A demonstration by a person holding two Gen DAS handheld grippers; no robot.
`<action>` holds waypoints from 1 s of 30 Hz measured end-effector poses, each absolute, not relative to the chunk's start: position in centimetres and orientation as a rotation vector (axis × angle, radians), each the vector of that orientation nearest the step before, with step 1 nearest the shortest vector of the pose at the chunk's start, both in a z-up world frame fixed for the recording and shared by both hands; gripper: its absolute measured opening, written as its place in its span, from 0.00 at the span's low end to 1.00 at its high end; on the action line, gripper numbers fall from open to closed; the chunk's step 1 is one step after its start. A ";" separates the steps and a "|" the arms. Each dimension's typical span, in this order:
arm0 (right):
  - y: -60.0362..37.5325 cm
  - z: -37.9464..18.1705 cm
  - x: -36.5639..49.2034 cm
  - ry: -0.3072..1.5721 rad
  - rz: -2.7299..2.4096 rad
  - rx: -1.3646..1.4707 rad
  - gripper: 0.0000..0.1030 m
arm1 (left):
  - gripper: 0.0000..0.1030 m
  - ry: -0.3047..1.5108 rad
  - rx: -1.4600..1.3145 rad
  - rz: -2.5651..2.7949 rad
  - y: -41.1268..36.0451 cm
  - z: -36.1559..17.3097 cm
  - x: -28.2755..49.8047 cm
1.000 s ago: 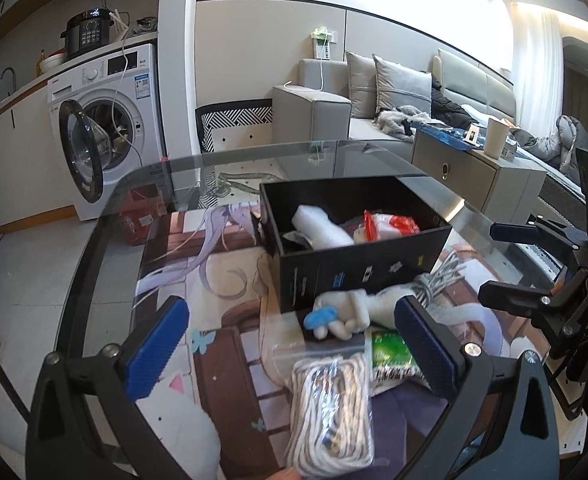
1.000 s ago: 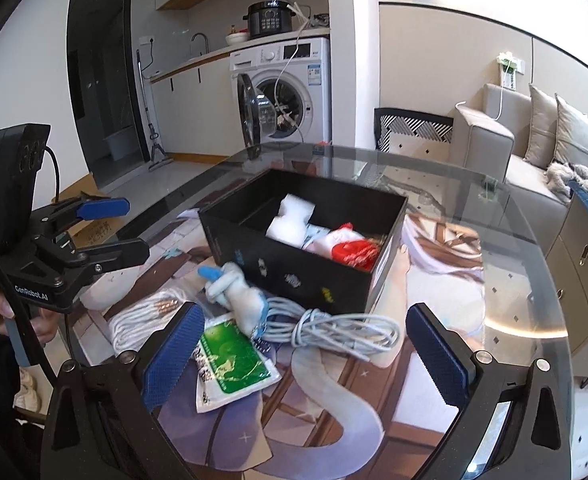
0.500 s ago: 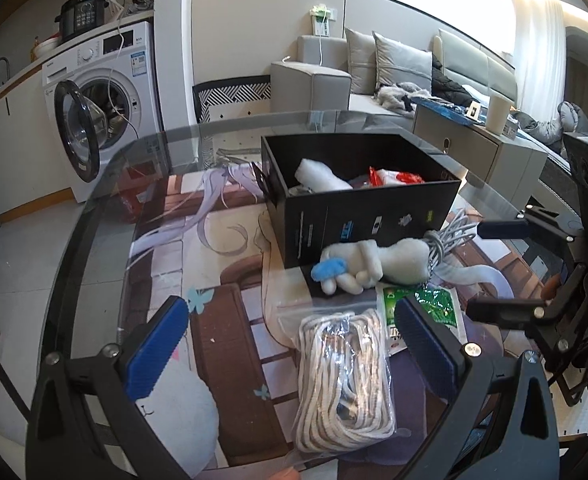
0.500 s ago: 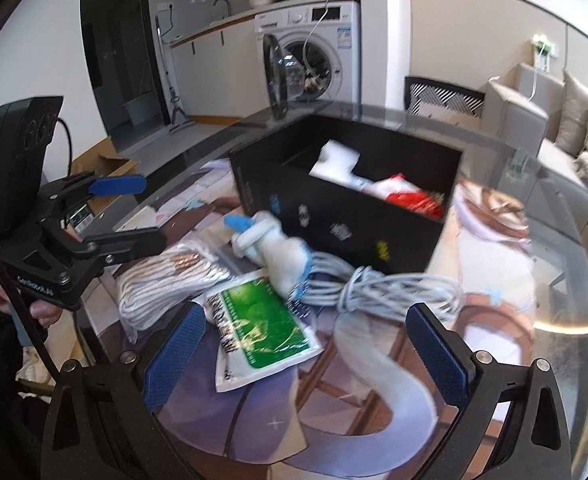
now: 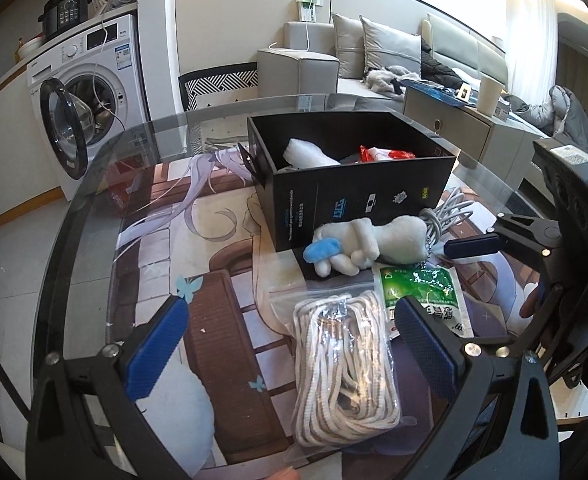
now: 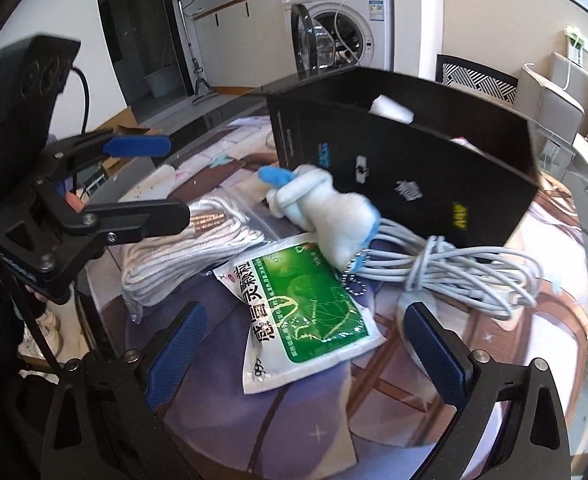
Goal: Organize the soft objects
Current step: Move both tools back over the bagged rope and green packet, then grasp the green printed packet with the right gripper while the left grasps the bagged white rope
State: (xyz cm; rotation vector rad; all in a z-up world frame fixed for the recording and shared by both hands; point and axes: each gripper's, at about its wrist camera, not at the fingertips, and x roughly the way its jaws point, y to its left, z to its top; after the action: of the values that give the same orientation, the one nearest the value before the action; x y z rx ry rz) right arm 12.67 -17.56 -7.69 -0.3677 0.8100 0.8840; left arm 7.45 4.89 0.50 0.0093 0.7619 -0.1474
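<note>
Box [image 5: 358,196] partly filled: white wad [image 5: 308,154] and red packet [image 5: 386,155] inside. Outside on table: plush toy [image 6: 326,210], green sachet [image 6: 306,304], bagged rope [image 5: 344,364], grey cable [image 6: 454,272]. Left gripper [image 5: 294,350] and right gripper [image 6: 310,350] wide apart, empty.

A round glass table [image 5: 93,184] carries a printed illustrated mat [image 5: 221,280]; beyond it a white washing machine [image 5: 89,92] stands with its door open under a counter, a black cooker [image 5: 66,11] on top; pale walls rise behind; a grey sofa [image 5: 374,56] with cushions runs toward a bright curtained window [image 5: 530,28]; a low cabinet [image 5: 454,120] sits before it; the floor is pale tile [image 5: 9,264]; a dark doorway [image 6: 141,36] opens by the kitchen.
</note>
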 end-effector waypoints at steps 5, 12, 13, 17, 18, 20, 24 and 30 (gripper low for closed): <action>-16.8 -7.9 12.5 0.801 0.889 -0.402 0.93 | 1.00 0.777 0.012 -0.141 5.1 0.1 7.7; -16.2 -7.9 12.5 0.781 0.870 -0.424 0.78 | 1.00 0.783 0.017 -0.149 5.1 0.0 7.7; -16.2 -7.9 12.5 0.777 0.866 -0.429 0.76 | 1.00 0.783 0.018 -0.149 5.0 0.0 7.7; -16.2 -7.7 12.2 0.783 0.882 -0.447 0.60 | 1.00 0.785 0.019 -0.152 5.0 0.0 7.7; -16.3 -7.6 12.1 0.786 0.883 -0.451 0.57 | 1.00 0.784 0.019 -0.152 5.0 0.0 7.7; -16.6 -7.5 11.9 0.791 0.888 -0.460 0.53 | 1.00 0.783 0.018 -0.153 5.0 0.0 7.7; -17.3 -7.3 11.3 0.791 0.905 -0.482 0.46 | 1.00 0.783 0.020 -0.157 5.0 0.0 7.6; -17.8 -7.1 10.4 0.770 0.923 -0.498 0.39 | 1.00 0.783 0.022 -0.160 5.0 0.1 7.5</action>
State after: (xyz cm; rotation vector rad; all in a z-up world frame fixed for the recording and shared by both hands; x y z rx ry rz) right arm 10.45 -17.80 -7.10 -0.4976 0.7704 0.9231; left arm 7.54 5.02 0.08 0.0225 0.7835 -0.1597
